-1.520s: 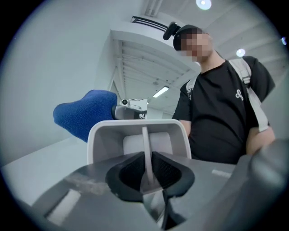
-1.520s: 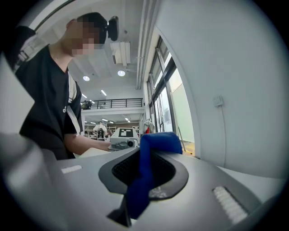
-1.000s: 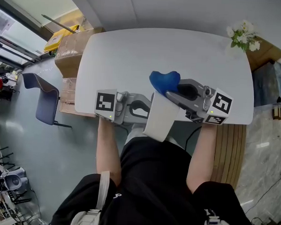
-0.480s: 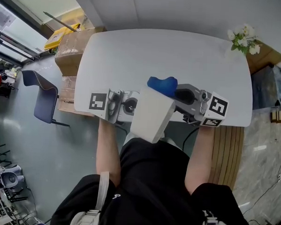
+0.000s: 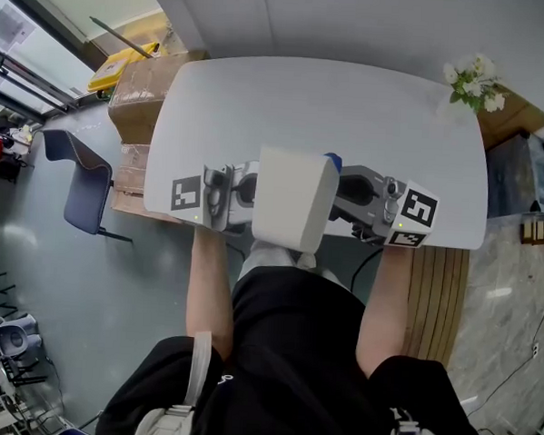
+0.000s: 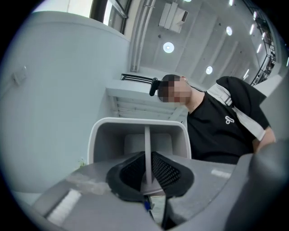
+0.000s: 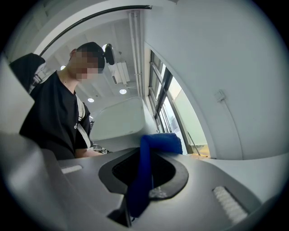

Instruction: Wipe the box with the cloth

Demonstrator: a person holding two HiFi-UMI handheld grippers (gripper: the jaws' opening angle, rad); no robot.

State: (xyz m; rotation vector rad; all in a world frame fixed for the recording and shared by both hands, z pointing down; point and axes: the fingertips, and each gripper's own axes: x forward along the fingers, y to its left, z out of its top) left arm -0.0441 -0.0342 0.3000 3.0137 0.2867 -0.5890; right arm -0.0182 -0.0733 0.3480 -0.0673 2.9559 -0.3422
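Blue cloth [image 5: 333,158] is almost gone from the head view: only a sliver shows at the far right corner of the box [image 5: 294,200]. A second ago it sat in plain sight as a lump on top of the box. In that time you have raised the box with your left claw [image 6: 146,178] and rolled it. It hung down towards your lap with a narrow end up, and now a broad pale face is turned up at you and covers the cloth.

Your left claw is clamped on one thin wall of the box, with the open inside facing that claw's camera. The box hangs clear of the desk [image 5: 350,107], over its near edge, between your two hands.

Your right claw [image 7: 144,180] is closed on the cloth. The fabric runs up between the jaws and bulges in a fold above them, with the box's pale side just beyond. Whether cloth and box are touching there I cannot tell.

My reading is that the turn has brought a fresh side round to the cloth, so the wipe is partway done. The next stroke will run along the far side, out of your own sight. Keep the left grip firm, because a single wall is a thin hold while the cloth pushes against it.
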